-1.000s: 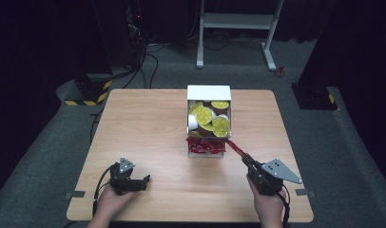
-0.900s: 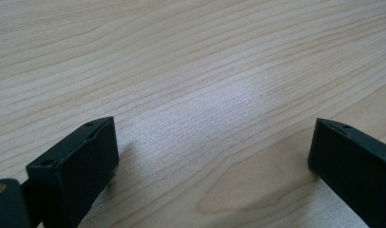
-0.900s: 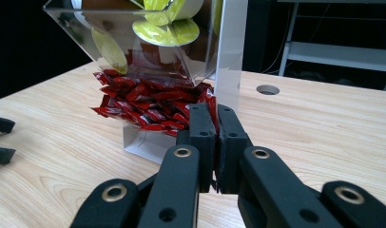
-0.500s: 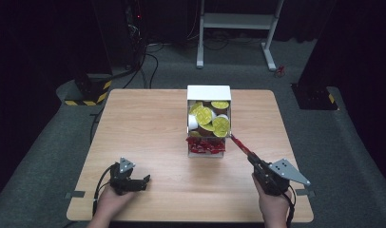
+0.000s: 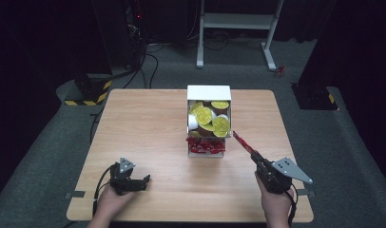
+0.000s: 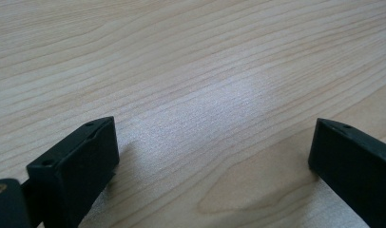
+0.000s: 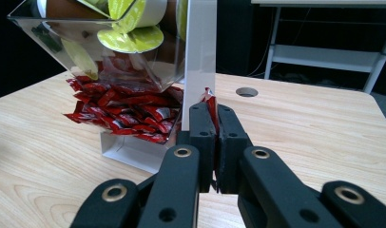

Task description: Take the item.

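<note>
On the near left of the wooden tabletop (image 5: 148,123), the left tool (image 5: 142,181) lies low under the person's left hand (image 5: 111,202), its cable looping back toward the table edge. Its jaws stand wide apart with bare wood grain between them in the left gripper view, so it is released and grasps nothing.

Toward the middle, slightly right of centre, stands a white dispenser box (image 5: 208,92) with a clear slanted bin. Yellow-lidded cups (image 5: 205,115) are piled in the upper bin, and red sachets (image 5: 205,145) are heaped in the open tray beneath it. The right gripper view looks at the same box from close by: the cups (image 7: 129,35) sit behind the clear wall, the sachets (image 7: 127,111) spill forward at the base, and the white side panel of the box (image 7: 200,52) rises just behind the jaw tips.

Further right, near the front edge, the person's right hand (image 5: 274,204) holds the right tool (image 5: 253,156), which carries the grey three-cornered plate on top and points up-left toward the box. Its jaws are clenched on a single red sachet (image 5: 242,142), which sticks out past the tips and hangs above the tabletop just right of the tray, apart from the heap. In the right gripper view that sachet (image 7: 211,102) is pinched edge-on between the two black jaws.
</note>
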Available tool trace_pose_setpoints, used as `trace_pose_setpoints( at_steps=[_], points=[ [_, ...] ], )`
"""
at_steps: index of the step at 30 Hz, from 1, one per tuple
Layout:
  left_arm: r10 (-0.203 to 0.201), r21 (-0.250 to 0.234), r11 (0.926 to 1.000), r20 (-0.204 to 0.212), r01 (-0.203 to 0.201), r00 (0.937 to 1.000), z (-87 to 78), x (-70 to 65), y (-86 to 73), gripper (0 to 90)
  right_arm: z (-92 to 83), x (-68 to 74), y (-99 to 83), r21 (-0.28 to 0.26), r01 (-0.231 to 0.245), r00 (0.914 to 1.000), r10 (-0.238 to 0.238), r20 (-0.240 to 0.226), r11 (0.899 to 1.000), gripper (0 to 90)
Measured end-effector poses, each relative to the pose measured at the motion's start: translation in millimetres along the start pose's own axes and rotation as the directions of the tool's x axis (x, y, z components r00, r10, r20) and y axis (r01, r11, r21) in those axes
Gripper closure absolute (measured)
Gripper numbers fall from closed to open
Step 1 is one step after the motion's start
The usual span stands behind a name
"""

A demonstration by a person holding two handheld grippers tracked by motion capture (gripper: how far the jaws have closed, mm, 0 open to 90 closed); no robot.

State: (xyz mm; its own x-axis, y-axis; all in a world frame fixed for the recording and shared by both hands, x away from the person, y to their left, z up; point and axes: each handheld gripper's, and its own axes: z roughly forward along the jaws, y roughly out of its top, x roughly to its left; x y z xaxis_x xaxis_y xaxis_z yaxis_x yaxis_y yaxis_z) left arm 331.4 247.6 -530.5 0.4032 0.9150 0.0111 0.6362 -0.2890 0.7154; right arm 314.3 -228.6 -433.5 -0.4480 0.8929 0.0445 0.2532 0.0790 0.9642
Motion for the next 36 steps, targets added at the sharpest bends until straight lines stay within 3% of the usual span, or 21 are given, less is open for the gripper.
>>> trace_pose_setpoints(
  at_steps=[25, 36],
  points=[
    [0.002, -0.002, 1.0, -0.001, -0.002, 1.0, 0.1, -0.1, -0.2, 2.9, 16.9, -29.3, 3.3, 0.002, 0.011, 0.9972, -0.011, 0.075, 1.0, 87.8],
    [0.002, -0.003, 1.0, 0.0, -0.002, 1.0, 0.2, -0.1, -0.3, 2.9, 30.2, -38.3, -0.7, 0.039, 0.032, 0.9916, -0.037, 0.124, 0.999, 87.8]
  ],
)
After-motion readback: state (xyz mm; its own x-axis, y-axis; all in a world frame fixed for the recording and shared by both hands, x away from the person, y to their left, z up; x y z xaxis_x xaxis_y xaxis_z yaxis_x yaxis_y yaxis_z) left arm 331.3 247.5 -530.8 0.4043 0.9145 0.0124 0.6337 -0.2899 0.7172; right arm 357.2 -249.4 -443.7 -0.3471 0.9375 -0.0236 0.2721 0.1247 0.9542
